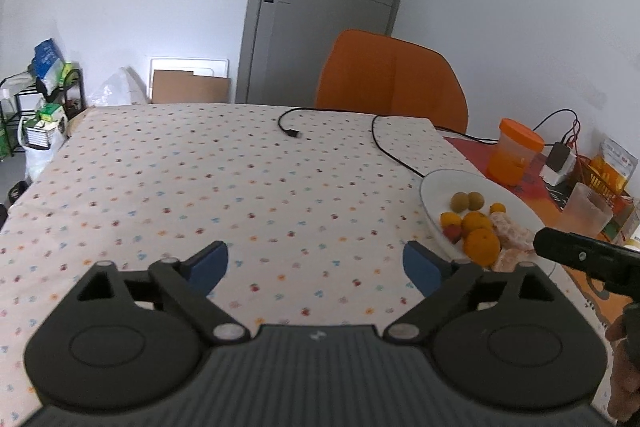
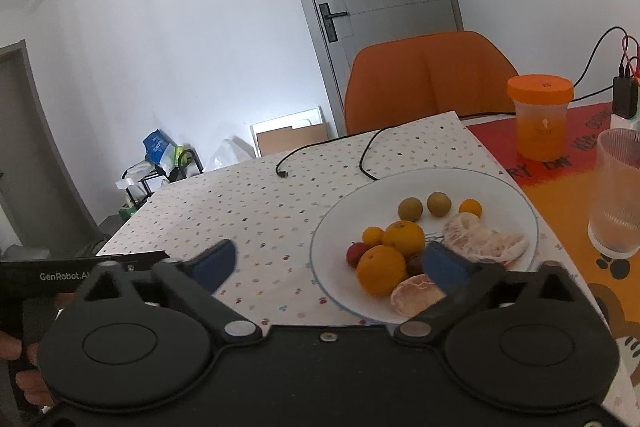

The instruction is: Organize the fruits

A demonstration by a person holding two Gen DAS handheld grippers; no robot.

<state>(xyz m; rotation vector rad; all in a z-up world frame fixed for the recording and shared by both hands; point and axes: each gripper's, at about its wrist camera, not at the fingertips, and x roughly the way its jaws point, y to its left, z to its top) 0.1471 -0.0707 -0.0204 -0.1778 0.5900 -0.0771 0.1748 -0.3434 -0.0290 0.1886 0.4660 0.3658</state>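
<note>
A white plate (image 2: 516, 195) (image 1: 444, 183) on the dotted tablecloth holds oranges (image 2: 381, 270) (image 1: 482, 246), small kumquats (image 2: 470, 207), two brownish-green round fruits (image 2: 410, 208) (image 1: 460, 201), a red fruit (image 2: 356, 253) and peeled citrus pieces (image 2: 486, 239) (image 1: 510, 229). My right gripper (image 2: 330, 261) stands open at the plate's near left rim, nothing between its blue pads. My left gripper (image 1: 316, 265) is open over bare tablecloth, left of the plate, holding nothing. The right gripper's body (image 1: 580, 257) shows at the right edge of the left wrist view.
An orange chair (image 2: 432, 75) stands behind the table. A black cable (image 2: 320, 151) lies across the cloth. An orange-lidded jar (image 2: 540, 115) and a ribbed clear cup (image 2: 618, 195) stand right of the plate. A rack with bags (image 1: 44, 95) is far left.
</note>
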